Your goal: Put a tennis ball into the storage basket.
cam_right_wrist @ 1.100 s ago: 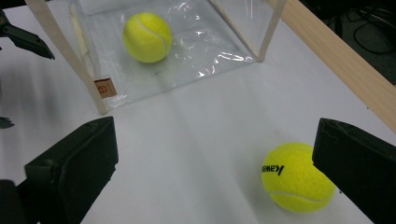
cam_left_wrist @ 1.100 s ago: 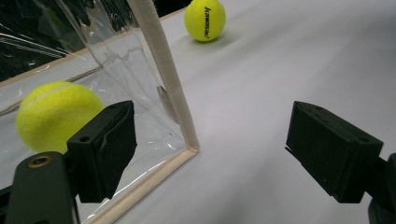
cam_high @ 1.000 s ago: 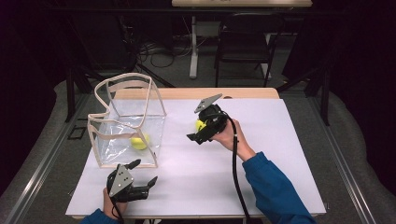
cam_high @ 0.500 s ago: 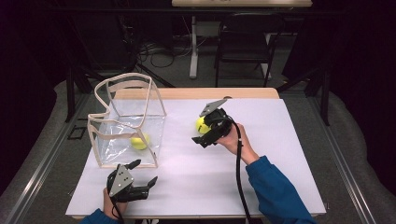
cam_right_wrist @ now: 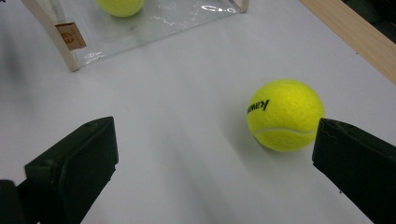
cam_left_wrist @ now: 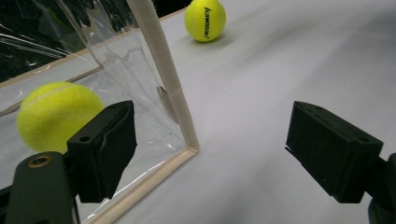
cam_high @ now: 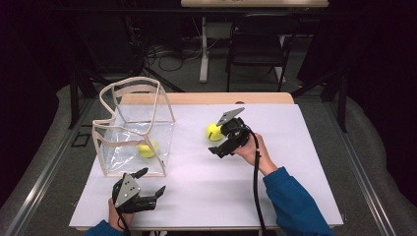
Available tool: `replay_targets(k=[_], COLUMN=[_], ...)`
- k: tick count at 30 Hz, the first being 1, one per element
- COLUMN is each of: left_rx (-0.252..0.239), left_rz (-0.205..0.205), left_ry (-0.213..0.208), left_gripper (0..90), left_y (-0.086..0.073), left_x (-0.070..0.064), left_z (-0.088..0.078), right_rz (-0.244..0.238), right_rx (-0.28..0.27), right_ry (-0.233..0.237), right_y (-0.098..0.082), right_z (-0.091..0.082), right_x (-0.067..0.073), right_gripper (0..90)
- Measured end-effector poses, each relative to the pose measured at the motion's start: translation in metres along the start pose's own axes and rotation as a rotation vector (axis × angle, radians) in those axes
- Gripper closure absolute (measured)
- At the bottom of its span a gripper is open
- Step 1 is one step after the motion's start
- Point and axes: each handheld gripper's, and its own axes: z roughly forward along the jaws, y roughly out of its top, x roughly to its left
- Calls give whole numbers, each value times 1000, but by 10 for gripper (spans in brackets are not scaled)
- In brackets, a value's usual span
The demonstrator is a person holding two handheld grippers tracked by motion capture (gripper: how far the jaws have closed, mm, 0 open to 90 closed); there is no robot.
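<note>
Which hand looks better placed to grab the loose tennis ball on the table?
The right. Its hand-held gripper is open right beside the loose tennis ball. The left hand-held gripper sits open at the near table edge by the clear bag, much farther away.

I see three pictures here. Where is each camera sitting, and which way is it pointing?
High view: fixed above the person's side, looking forward and down on the white table; both forearms, the left gripper and the right gripper show.
Left gripper view: rides the left gripper, looking between its open jaws at the clear bag; its two jaws show.
Right gripper view: rides the right gripper, looking down at the loose tennis ball; its two jaws show.
Shared: both gripper views show that ball and the ball in the bag.
</note>
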Motion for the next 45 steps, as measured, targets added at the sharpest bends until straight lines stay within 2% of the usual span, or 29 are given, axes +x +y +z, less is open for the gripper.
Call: replay_targets(k=[9, 18, 29, 38, 39, 45], left_rx=[1, 3, 1, 1, 1, 0], left_rz=[2, 4, 7, 5, 5, 4], left_ry=[1, 2, 3, 1, 1, -1], left_gripper=[160, 160, 160, 160, 160, 160], left_y=[0, 0, 0, 0, 0, 0], left_x=[-1, 0, -1, 0, 0, 0], left_z=[0, 0, 0, -1, -1, 0], right_rz=[28, 17, 39, 53, 67, 67], right_rx=[21, 49, 39, 52, 47, 47], right_ry=[-25, -73, -92, -80, -70, -70], right_y=[-8, -7, -2, 2, 5, 5], right_z=[1, 6, 10, 23, 31, 31], right_x=[-12, -20, -34, -40, -44, -44], right_gripper=[0, 0, 0, 0, 0, 0])
